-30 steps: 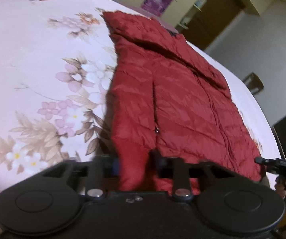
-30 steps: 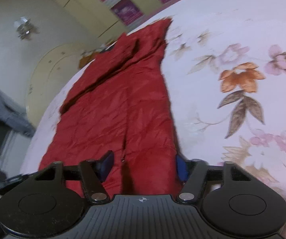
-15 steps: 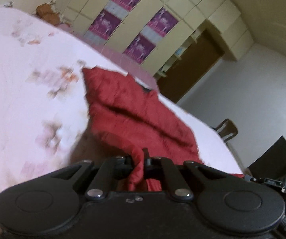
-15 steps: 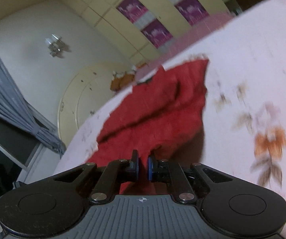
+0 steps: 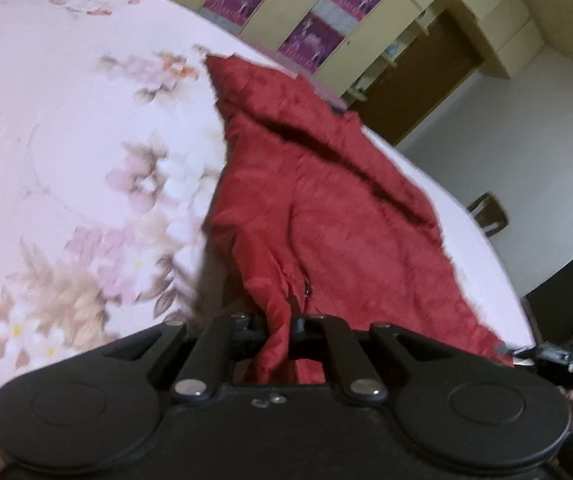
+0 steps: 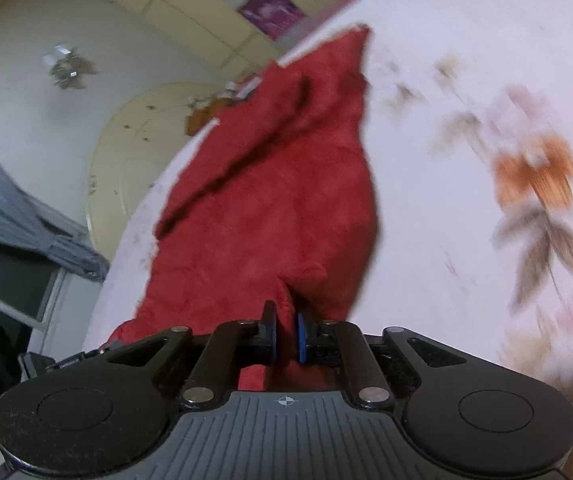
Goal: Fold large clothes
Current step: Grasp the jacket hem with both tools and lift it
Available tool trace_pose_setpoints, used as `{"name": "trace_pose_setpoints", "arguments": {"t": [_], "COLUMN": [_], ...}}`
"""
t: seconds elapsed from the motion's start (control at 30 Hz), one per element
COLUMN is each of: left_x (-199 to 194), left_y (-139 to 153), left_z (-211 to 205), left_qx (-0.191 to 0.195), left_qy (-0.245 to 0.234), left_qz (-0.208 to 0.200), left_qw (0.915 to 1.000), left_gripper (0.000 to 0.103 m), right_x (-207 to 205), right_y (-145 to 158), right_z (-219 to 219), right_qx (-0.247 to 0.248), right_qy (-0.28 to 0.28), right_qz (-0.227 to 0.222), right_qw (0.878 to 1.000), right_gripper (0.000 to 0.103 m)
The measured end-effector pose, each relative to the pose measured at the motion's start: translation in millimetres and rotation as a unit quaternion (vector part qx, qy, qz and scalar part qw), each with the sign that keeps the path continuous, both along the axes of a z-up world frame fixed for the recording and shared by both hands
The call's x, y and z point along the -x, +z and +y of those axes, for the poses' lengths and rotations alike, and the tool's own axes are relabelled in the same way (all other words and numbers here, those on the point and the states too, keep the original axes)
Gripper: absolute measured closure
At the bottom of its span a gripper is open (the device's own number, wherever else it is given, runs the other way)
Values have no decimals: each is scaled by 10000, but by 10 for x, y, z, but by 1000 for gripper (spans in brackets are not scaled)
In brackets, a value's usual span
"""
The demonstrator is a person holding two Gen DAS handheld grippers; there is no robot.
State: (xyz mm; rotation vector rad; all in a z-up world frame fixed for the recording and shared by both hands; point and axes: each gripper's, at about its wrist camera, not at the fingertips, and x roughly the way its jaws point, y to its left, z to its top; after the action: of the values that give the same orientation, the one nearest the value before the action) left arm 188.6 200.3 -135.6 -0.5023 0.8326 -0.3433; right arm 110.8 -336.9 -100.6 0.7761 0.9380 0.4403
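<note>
A red quilted puffer jacket lies on a pink floral bedsheet, its sleeves folded inward, and stretches away from me. My left gripper is shut on the jacket's near hem at one corner and holds it off the bed. My right gripper is shut on the other near hem corner of the jacket, also raised. The right gripper's tip shows at the right edge of the left wrist view.
The bedsheet extends wide on both sides of the jacket. A cream wardrobe with purple panels and a rounded headboard stand beyond the bed. A grey curtain hangs at the left. A chair stands at the right.
Both grippers have shut on the near hem and raised it off the bed. The jacket's near end now bunches and hangs from the fingers.
</note>
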Motion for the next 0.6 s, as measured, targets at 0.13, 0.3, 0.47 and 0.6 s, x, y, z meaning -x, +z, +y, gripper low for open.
{"name": "trace_pose_setpoints", "arguments": {"t": [0.13,0.3,0.47,0.6], "left_x": [-8,80,159,23], "left_y": [-104,-98,175,460], "left_z": [8,31,68,16], "left_qx": [-40,75,449,561], "left_qy": [-13,98,231,227], "left_qz": [87,12,-559,-942], "left_qw": [10000,9999,9972,9937], "left_gripper": [94,98,99,99], "right_x": [45,94,174,74], "right_y": [-18,-93,173,482], "right_z": [0,2,-129,-136], "right_qx": [-201,-184,-645,-706], "right_qy": [45,79,-98,-30], "right_qz": [-144,76,-450,-875], "right_qw": [9997,9998,9969,9937], "right_gripper": [29,100,101,101]}}
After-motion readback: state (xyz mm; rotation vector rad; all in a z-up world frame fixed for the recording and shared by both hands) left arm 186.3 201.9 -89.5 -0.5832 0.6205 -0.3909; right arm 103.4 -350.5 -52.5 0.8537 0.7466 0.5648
